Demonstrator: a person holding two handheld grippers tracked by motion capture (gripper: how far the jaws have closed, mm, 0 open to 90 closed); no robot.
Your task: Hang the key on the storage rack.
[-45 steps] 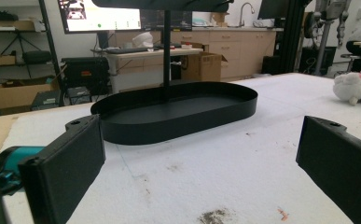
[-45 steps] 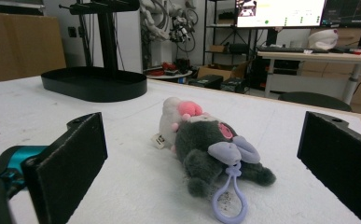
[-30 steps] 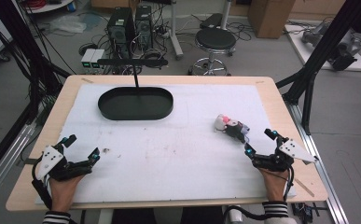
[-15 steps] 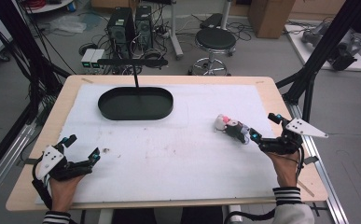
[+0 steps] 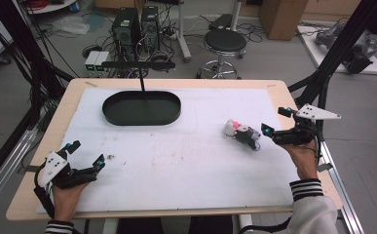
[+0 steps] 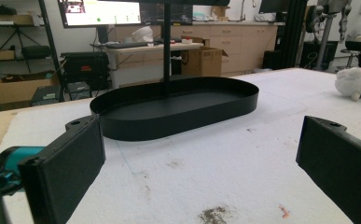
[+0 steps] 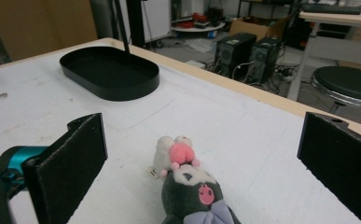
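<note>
Two claws, both spread: left claw at lower left of the worktop, right claw beside the plush toy; black tray upper left.

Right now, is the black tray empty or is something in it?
Empty. The black tray shows a bare floor in all three views; the plush toy lies outside it on the table.

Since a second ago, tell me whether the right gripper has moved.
Yes. The right gripper has gone forward along the table's right edge, and now sits beside the plush toy, jaws open.
</note>
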